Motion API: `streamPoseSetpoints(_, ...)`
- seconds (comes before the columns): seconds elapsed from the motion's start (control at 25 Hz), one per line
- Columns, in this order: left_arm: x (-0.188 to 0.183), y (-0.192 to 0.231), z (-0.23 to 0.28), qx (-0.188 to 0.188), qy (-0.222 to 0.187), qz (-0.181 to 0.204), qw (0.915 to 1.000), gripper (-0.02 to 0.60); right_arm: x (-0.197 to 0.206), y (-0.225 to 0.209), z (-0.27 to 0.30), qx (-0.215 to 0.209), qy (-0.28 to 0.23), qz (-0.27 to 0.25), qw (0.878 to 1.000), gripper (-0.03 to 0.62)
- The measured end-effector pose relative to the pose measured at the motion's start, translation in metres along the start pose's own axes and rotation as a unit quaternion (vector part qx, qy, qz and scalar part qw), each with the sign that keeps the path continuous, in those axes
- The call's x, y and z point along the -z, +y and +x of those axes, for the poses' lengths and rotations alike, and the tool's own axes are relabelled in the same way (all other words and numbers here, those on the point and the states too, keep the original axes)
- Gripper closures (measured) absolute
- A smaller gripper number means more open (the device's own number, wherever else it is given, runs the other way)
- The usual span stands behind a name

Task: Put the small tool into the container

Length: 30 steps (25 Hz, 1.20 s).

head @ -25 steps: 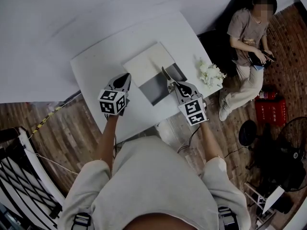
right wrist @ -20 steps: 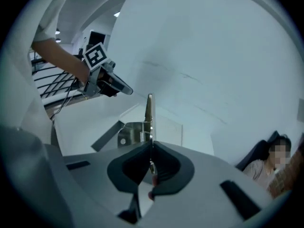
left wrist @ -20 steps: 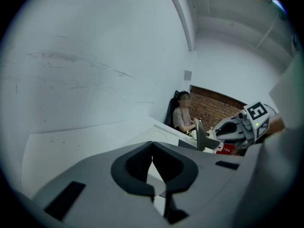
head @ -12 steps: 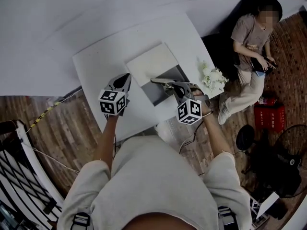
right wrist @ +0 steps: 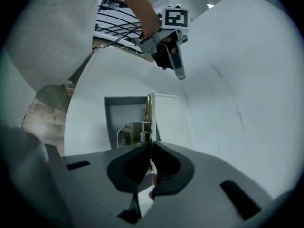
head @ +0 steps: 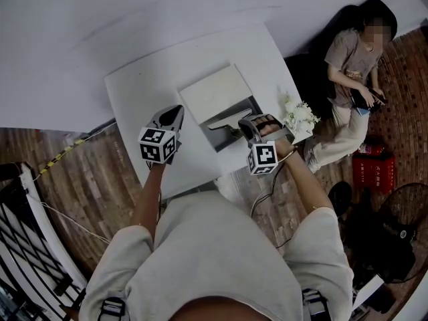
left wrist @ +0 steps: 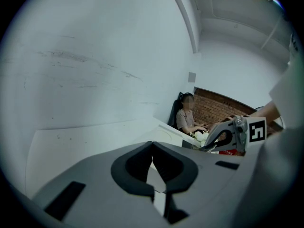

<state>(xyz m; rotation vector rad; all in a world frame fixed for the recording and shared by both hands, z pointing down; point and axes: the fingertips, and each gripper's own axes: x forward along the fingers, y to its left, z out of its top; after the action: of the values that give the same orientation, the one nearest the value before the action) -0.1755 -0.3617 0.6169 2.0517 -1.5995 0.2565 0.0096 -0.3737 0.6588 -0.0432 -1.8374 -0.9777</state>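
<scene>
The right gripper (head: 245, 122) has its jaws pressed together on the small tool (head: 226, 118), a thin metal piece with a little coil spring and a bent wire loop at its side. In the right gripper view, the tool's narrow brass-coloured blade stands up from between the closed pads. The tool pokes out over the open grey half of the container (head: 227, 138), a shallow rectangular box on the white table (head: 134, 92). Whether the tool touches the box floor cannot be told. The far half of the box is covered by a white lid (head: 215, 91), which lies flat, and the tool's blade lines up with the lid's near edge in the right gripper view. The left gripper (head: 175, 114) is just beside the container's left side, low over the bare tabletop. Its fingers are closed tip to tip with nothing between them, and only the white table shows through the gap behind the tips. Each gripper carries its marker cube toward the person's wrist. A small bunch of white flowers (head: 298, 116) sits at the table's right edge. Beyond it, a person (head: 353, 72) sits on the wooden floor against the wall, holding a dark device in both hands, with a red case (head: 376, 172) near their feet.
</scene>
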Motion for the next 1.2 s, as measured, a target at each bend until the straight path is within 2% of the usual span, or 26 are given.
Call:
streamPoseSetpoints(0.2, 0.0, 0.006, -0.002, -0.004, 0.0, -0.002, 1.0, 0.572, 0.002, 0.005, 0.011, -0.003, 0.009, -0.085, 0.996, 0.591)
streamPoseSetpoints(0.48, -0.002, 0.018, -0.005, -0.019, 0.0, -0.001, 0.9998, 0.572, 0.011, 0.012, 0.033, -0.013, 0.014, -0.141, 0.99, 0.591)
streamPoseSetpoints(1.2, 0.006, 0.041, -0.01, -0.041, 0.011, -0.011, 0.999, 0.572, 0.015, 0.018, 0.08, -0.009, 0.031, -0.122, 0.992, 0.591)
